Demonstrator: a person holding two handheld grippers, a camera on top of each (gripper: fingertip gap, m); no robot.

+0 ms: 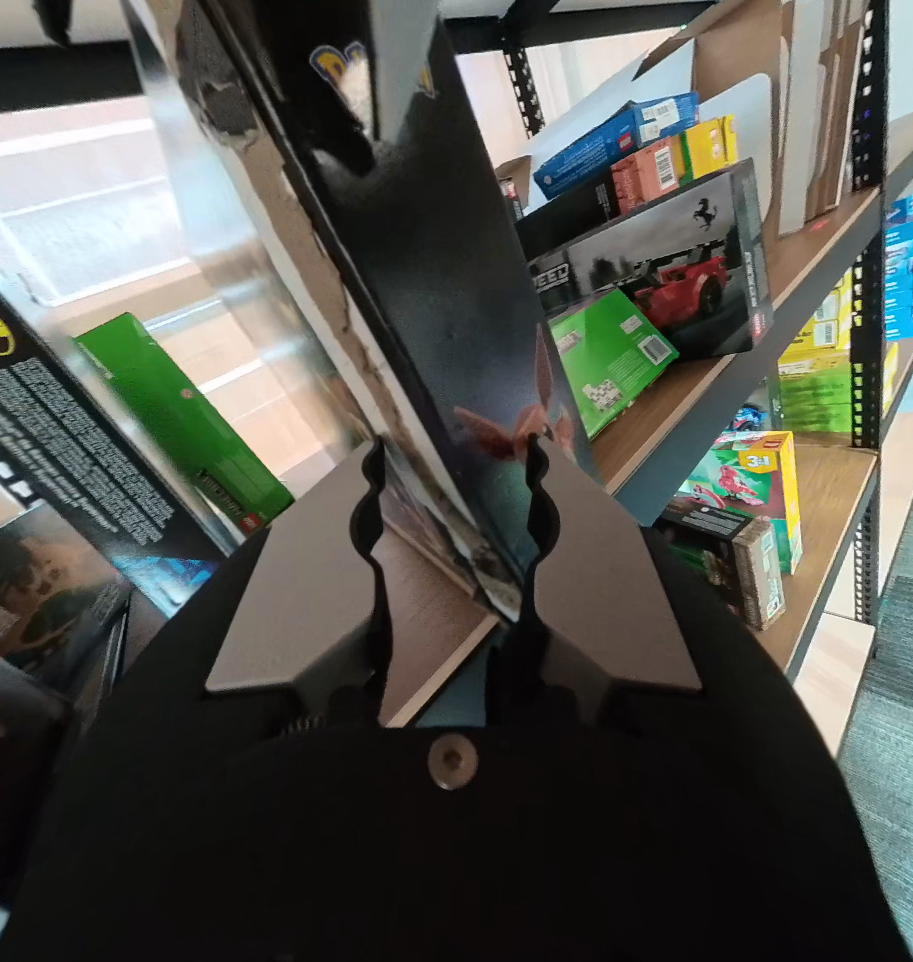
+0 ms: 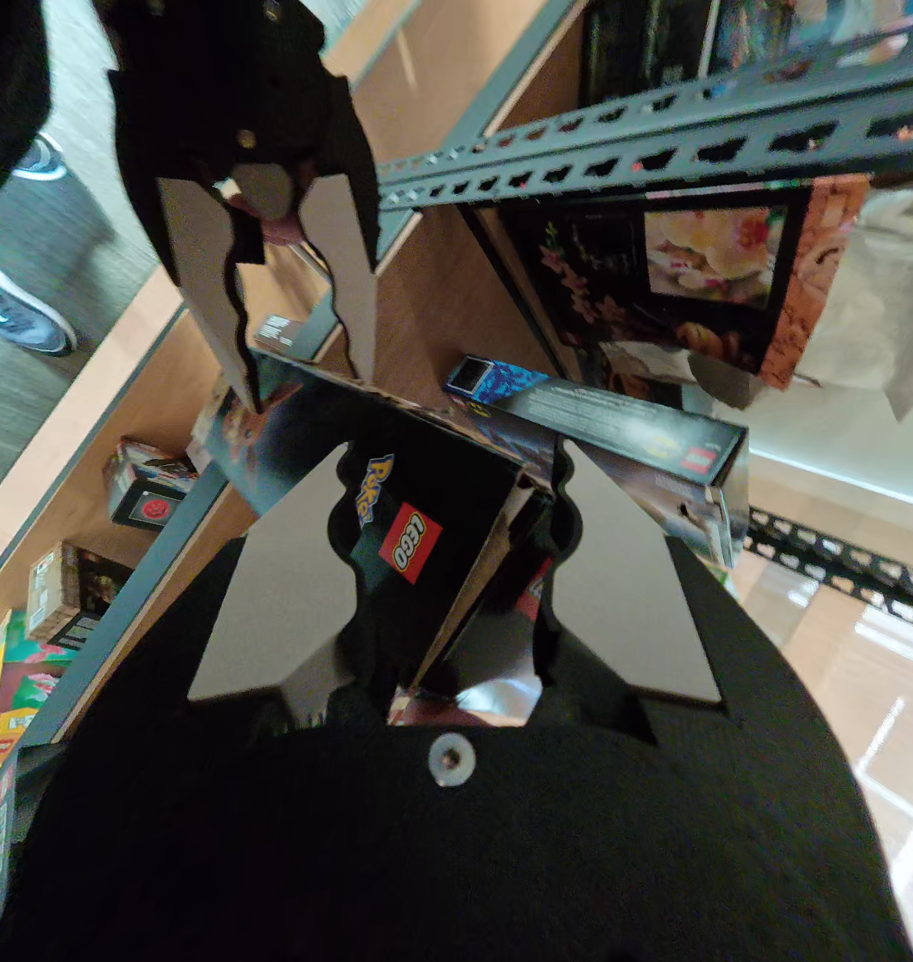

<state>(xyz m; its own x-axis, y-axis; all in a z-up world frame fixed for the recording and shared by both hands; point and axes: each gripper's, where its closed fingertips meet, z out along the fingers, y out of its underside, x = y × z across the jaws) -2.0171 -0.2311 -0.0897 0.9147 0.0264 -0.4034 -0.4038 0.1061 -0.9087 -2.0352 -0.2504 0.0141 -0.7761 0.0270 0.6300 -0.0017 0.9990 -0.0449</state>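
Observation:
A black toy-set box (image 1: 444,338) with a torn cardboard edge stands tilted over a wooden shelf (image 1: 433,614). My left gripper (image 1: 457,442) is shut on its lower end, one pad on each side. In the right wrist view the same box (image 2: 444,468) shows its black front with a red logo. My right gripper (image 2: 454,447) is shut on its other, opened end, its right fingertip (image 2: 561,468) against the box corner. The left gripper (image 2: 308,390) shows farther off in that view, its fingers clamping the box's far edge.
On the shelf to the left stand a black box with a yellow emblem (image 1: 53,416) and a green box (image 1: 183,427). To the right are a red-car box (image 1: 678,270) and other stacked boxes. A flower box (image 2: 678,291), a metal upright (image 2: 652,140) and a person's shoe (image 2: 22,317) also show.

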